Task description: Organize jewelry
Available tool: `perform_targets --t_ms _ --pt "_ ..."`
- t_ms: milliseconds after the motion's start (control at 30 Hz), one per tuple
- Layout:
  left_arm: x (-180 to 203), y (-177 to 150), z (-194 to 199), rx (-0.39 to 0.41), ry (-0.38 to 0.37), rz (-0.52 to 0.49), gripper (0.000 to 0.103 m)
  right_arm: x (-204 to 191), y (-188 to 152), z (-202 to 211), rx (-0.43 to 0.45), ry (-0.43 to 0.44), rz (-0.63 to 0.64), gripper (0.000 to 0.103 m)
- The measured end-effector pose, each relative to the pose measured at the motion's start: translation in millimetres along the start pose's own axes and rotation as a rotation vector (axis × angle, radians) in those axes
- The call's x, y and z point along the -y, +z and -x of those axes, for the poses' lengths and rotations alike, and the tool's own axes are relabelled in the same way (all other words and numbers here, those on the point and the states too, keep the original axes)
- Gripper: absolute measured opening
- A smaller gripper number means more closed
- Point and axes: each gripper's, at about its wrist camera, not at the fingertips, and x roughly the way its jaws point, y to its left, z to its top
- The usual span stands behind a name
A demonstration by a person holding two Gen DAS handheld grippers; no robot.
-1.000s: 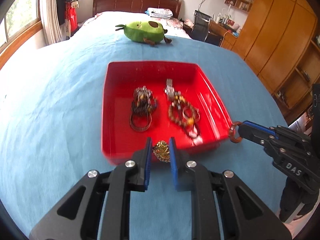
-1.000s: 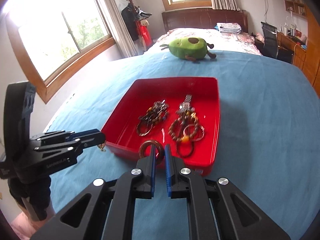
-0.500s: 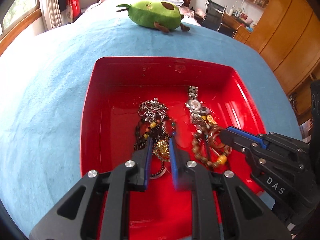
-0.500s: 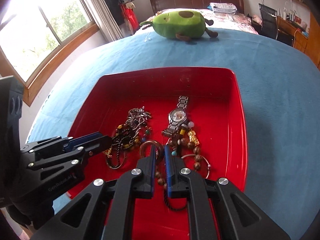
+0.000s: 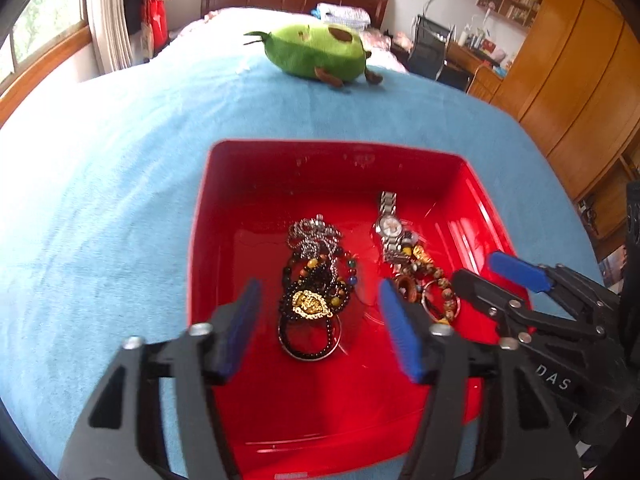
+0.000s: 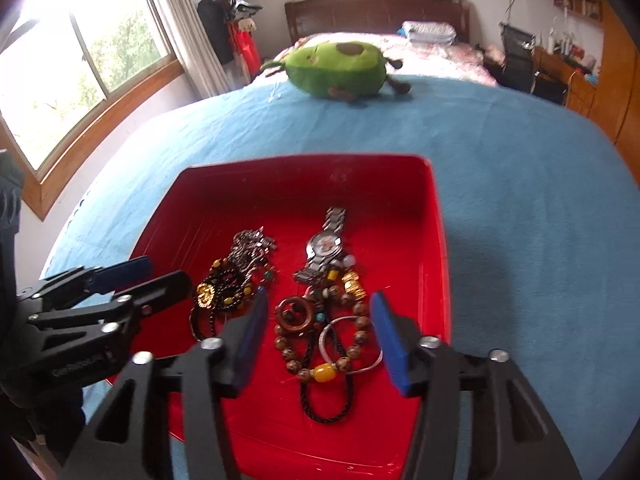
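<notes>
A red tray [image 5: 256, 412] [image 6: 400, 184] lies on the blue bedspread and holds two heaps of jewelry. The gold pendant [image 5: 310, 304] [image 6: 205, 293] lies on the left heap of dark bead strands. The brown wooden ring [image 6: 296, 315] [image 5: 403, 283] lies on the right heap, beside a silver watch [image 6: 326, 242] [image 5: 386, 222]. My left gripper [image 5: 320, 328] is open and empty just above the pendant. My right gripper [image 6: 318, 340] is open and empty above the wooden ring and beads.
A green avocado plush toy [image 5: 316, 54] [image 6: 338, 66] sits on the bed beyond the tray. A window [image 6: 72, 60] is to the left, wooden wardrobes [image 5: 568, 80] to the right. Each gripper shows in the other's view, close over the tray's near corners.
Both grippers moved in over the tray and opened. The gold pendant dropped onto the left heap and the wooden ring onto the right heap.
</notes>
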Motion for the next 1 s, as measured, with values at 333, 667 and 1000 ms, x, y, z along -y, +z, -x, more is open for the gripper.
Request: perform_targets --t_ms 333,667,1000 --pt "-1.3 -14.0 54.2 0.130 0.083 -0.006 0.089 4.9 -13.1 50.3 0.087 -0.056 0.006 0.097" --pt "-7.6 -46.5 91.9 0.183 0.102 -0.001 0.098 6.5 -34.4 78.4 0.099 -0.036 -0.021 0.099" --pt "-11.6 -75.6 103.1 0.188 0.109 0.000 0.098 -7.0 -51.4 94.2 0.094 -0.062 -0.010 0.099"
